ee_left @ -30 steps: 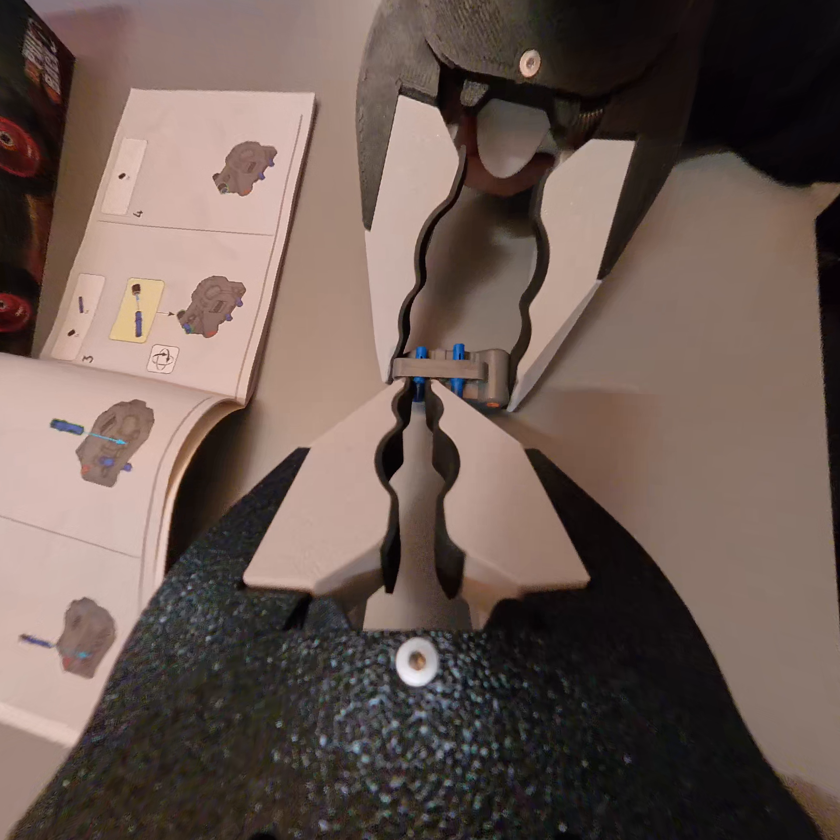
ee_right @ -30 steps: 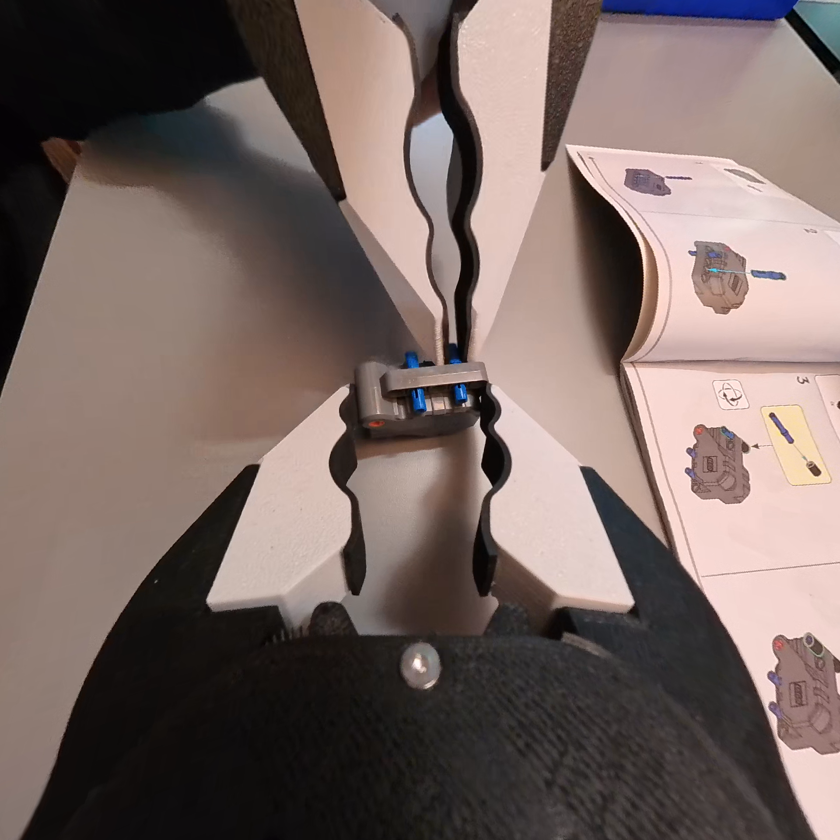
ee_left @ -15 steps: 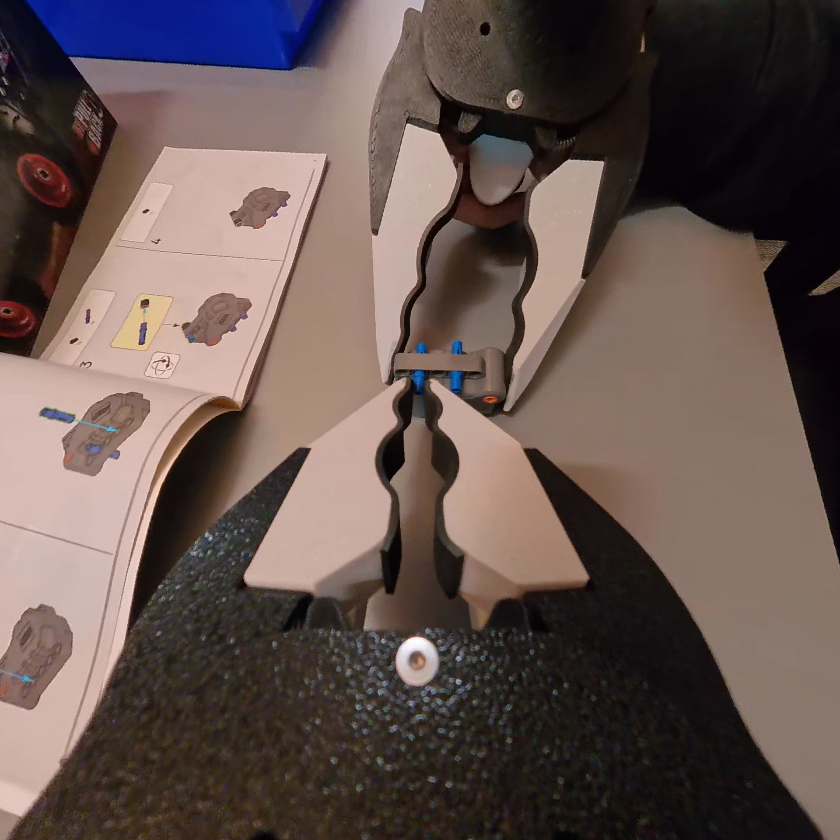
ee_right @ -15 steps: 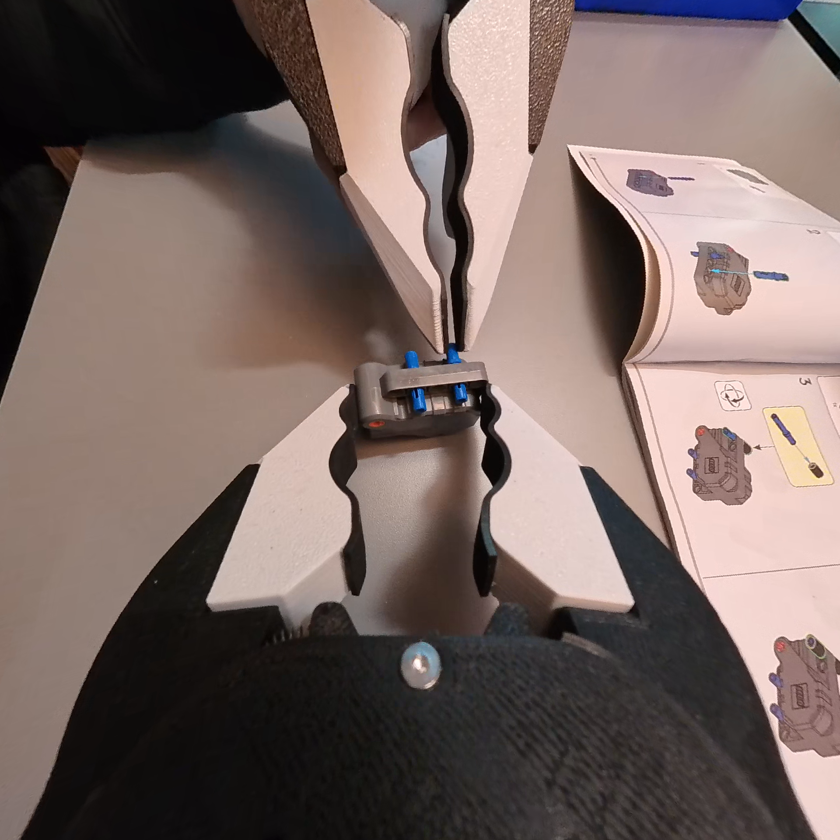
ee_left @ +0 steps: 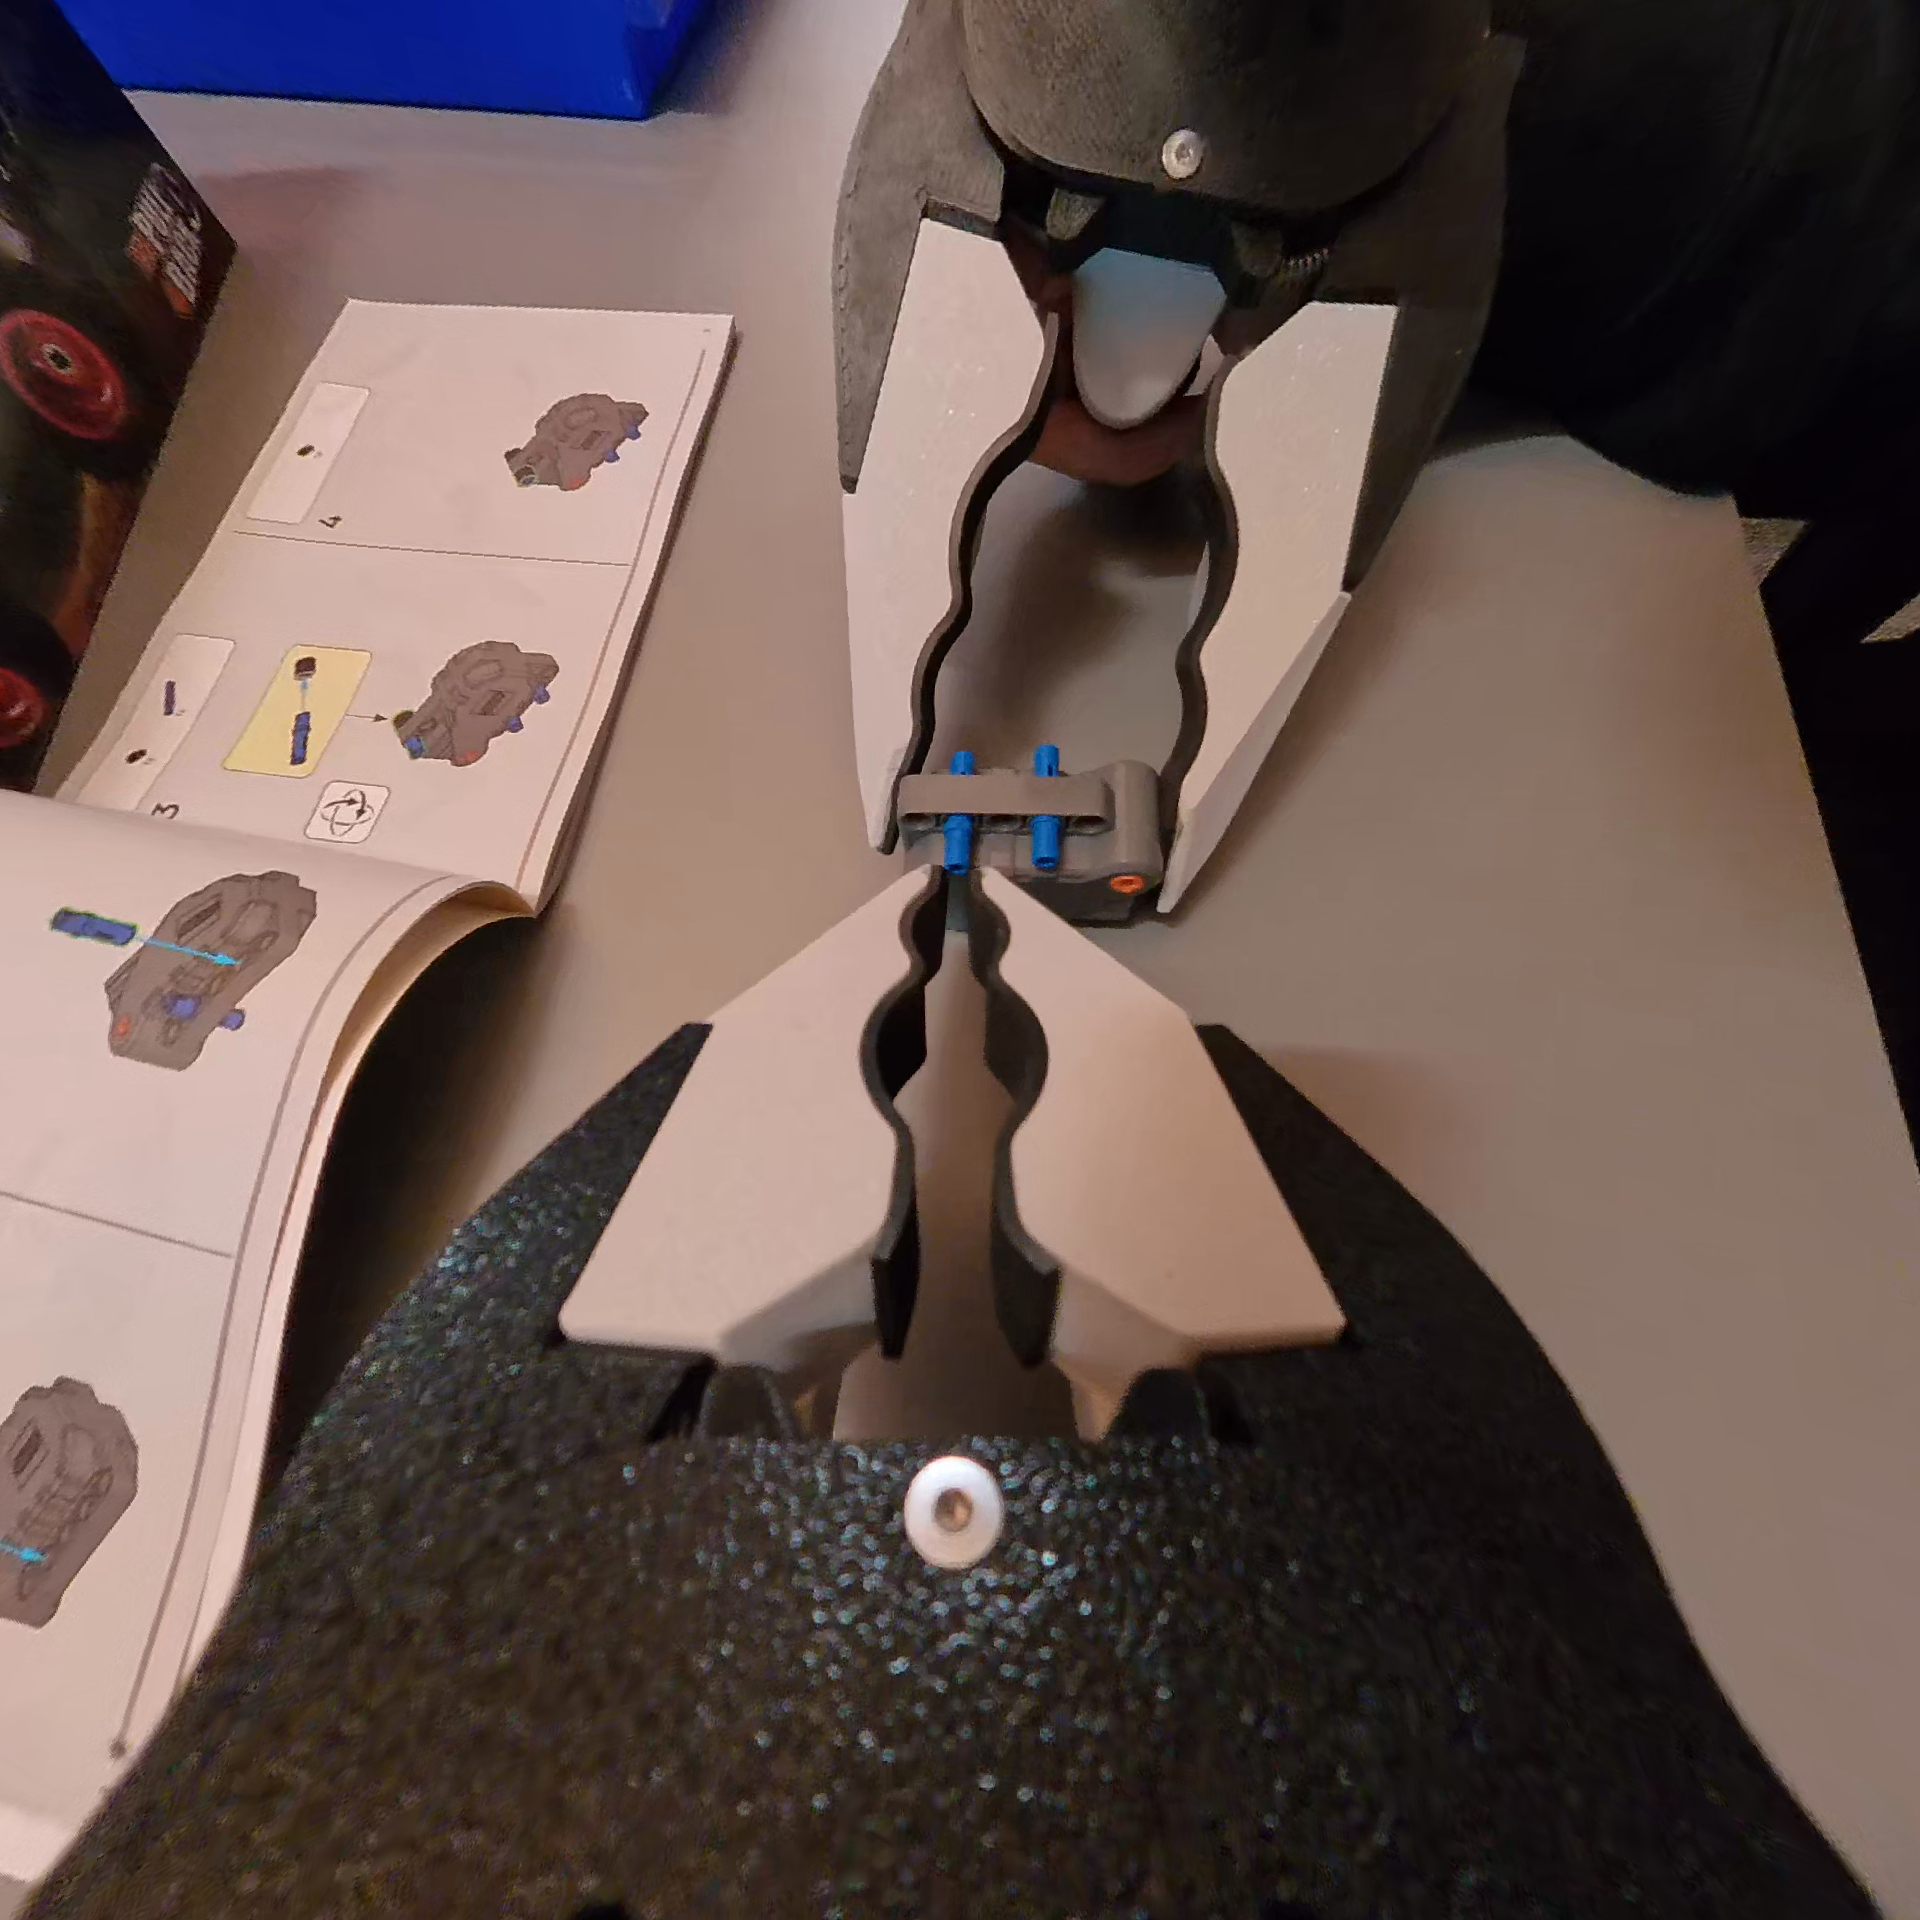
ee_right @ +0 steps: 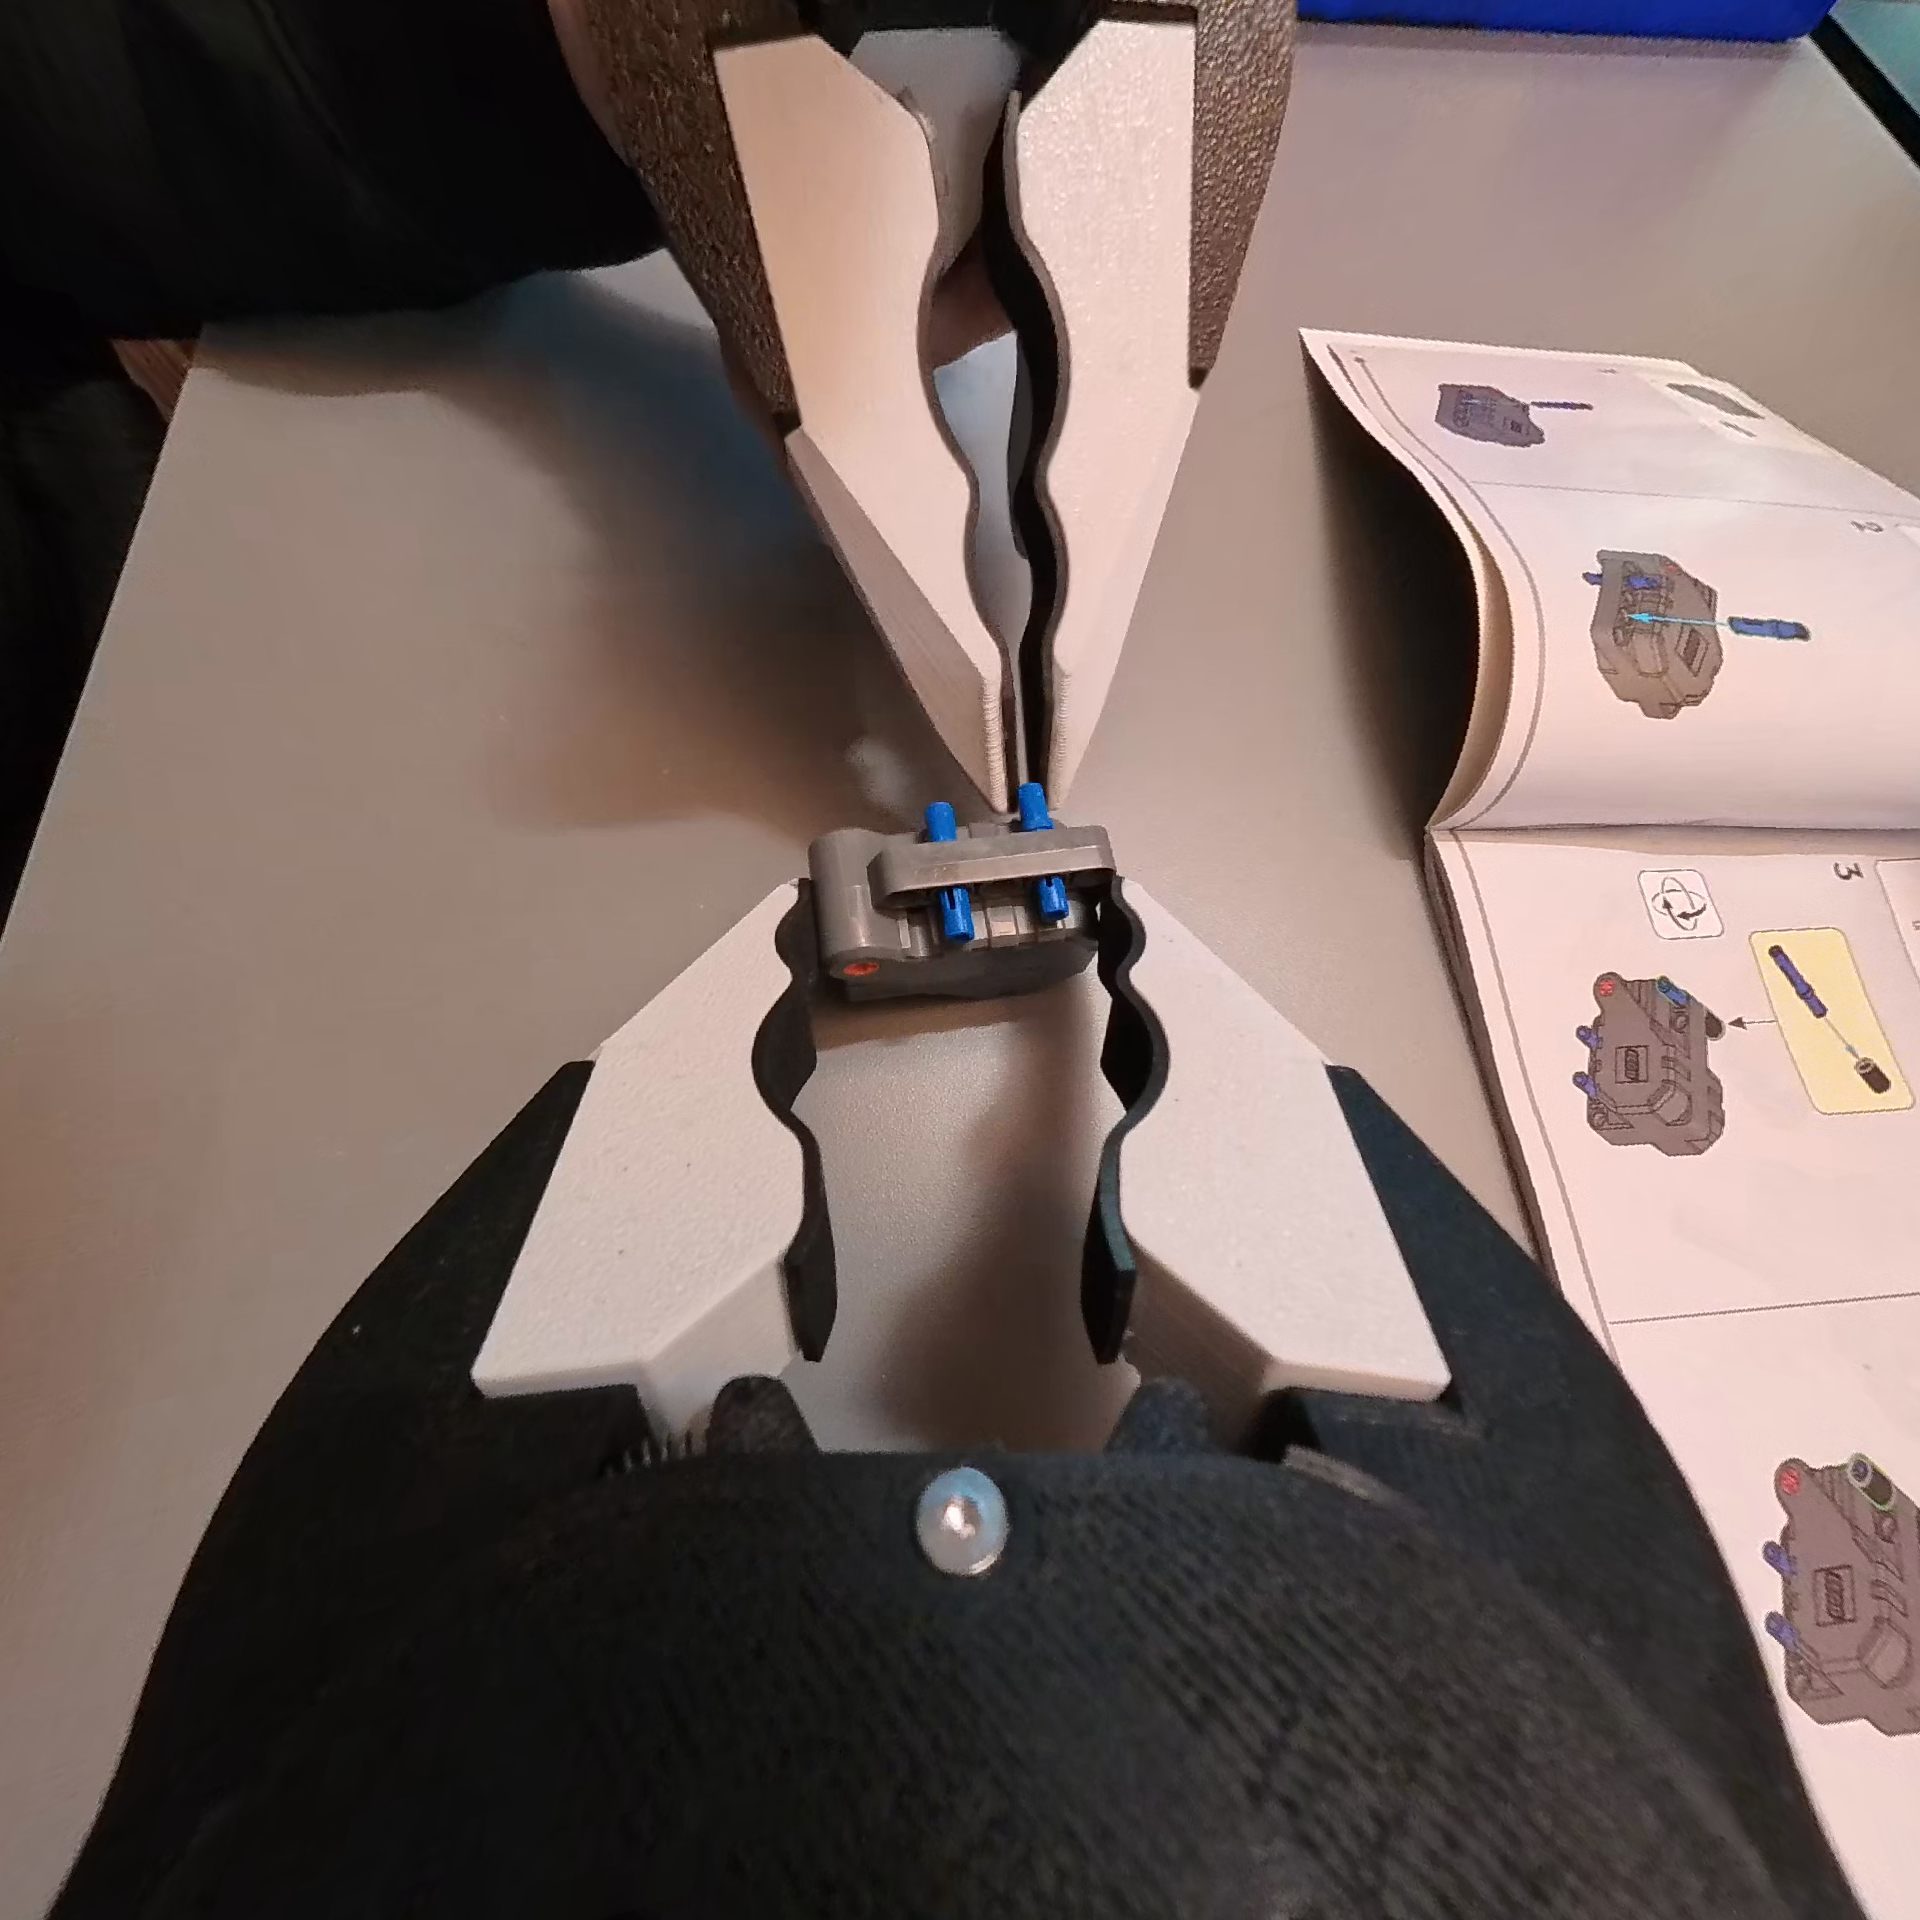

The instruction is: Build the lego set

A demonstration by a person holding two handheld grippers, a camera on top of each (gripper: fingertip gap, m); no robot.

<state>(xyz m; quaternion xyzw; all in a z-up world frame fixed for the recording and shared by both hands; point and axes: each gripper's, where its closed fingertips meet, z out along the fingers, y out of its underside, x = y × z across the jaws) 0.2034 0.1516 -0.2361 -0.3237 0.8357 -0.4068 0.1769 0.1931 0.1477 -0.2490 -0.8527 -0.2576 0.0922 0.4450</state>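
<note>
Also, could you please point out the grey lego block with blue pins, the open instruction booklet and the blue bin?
grey lego block with blue pins (ee_right: 961, 925): right wrist view, front face.
open instruction booklet (ee_left: 447, 582): left wrist view, far page.
blue bin (ee_left: 416, 47): left wrist view, side wall.

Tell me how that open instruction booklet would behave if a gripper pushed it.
The instruction booklet would probably flex rather than slide whole: its pages already arch at the fold. It looks thin and light, so it may skid on the smooth table.
</note>
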